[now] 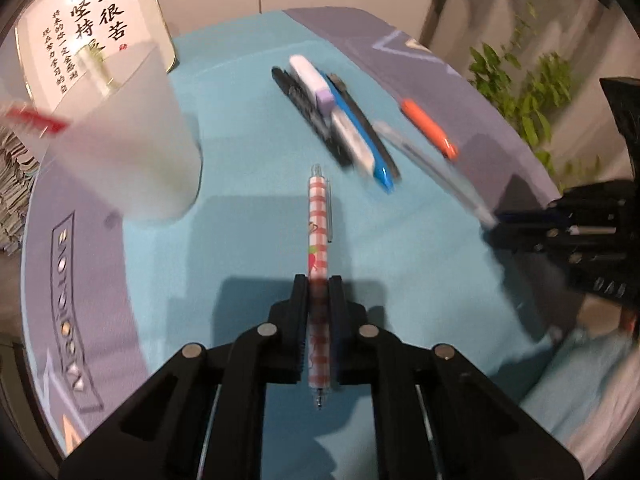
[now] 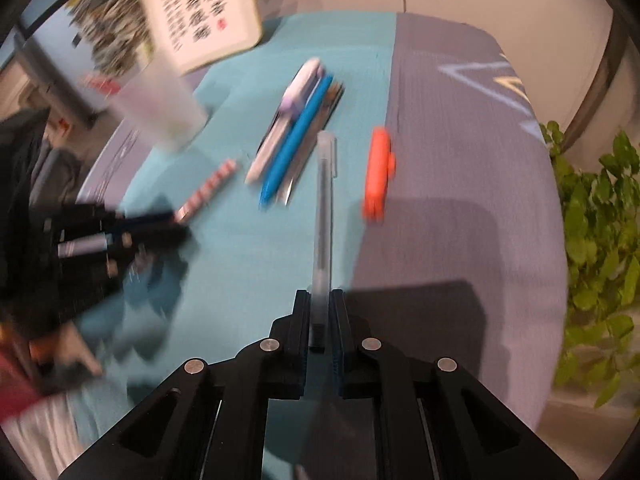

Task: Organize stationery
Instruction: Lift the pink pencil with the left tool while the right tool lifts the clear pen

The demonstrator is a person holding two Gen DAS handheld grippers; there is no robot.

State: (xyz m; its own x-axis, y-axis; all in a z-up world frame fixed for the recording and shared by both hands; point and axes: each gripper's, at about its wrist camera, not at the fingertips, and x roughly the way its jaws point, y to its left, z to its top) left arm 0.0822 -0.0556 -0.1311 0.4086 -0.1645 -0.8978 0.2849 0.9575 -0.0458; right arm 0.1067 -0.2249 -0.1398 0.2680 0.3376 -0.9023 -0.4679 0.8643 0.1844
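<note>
Because the job is to tidy loose stationery into one place, we read both grips as pickups meant for the frosted cup (image 1: pixel 132 152) standing at the left of the blue mat (image 1: pixel 248 208). Our left gripper (image 1: pixel 319 292) has its jaws pressed onto the pink checked pen (image 1: pixel 319 224), pinching the barrel near its writing end so that most of the length runs forward past the fingertips, clip end away from us. Holding it along the fingers rather than across them probably lets us tip it nose-down into the cup without the jaws fouling the rim. Our right gripper (image 2: pixel 319 308) does the same with the clear pen (image 2: pixel 324 208): its pads close on the darker lower part of the barrel, the capped end pointing ahead. Whether either pen has left the mat we cannot tell; blur hides any gap beneath them.

Between the two held pens lies a tight bundle, the blue pen (image 1: pixel 362 136), a black pen (image 1: pixel 308 116) and a white and lilac marker (image 1: pixel 314 82) side by side and touching, which suggests they were laid out together and wait their turn. An orange marker (image 2: pixel 378 172) rests apart on the grey part of the cloth, just beside the clear pen's line. A framed calligraphy card (image 1: pixel 92 40) leans behind the cup, and green foliage (image 2: pixel 596 248) hangs past the table's far edge. We judge the task barely begun, though the cup's frosted wall hides what is inside.
</note>
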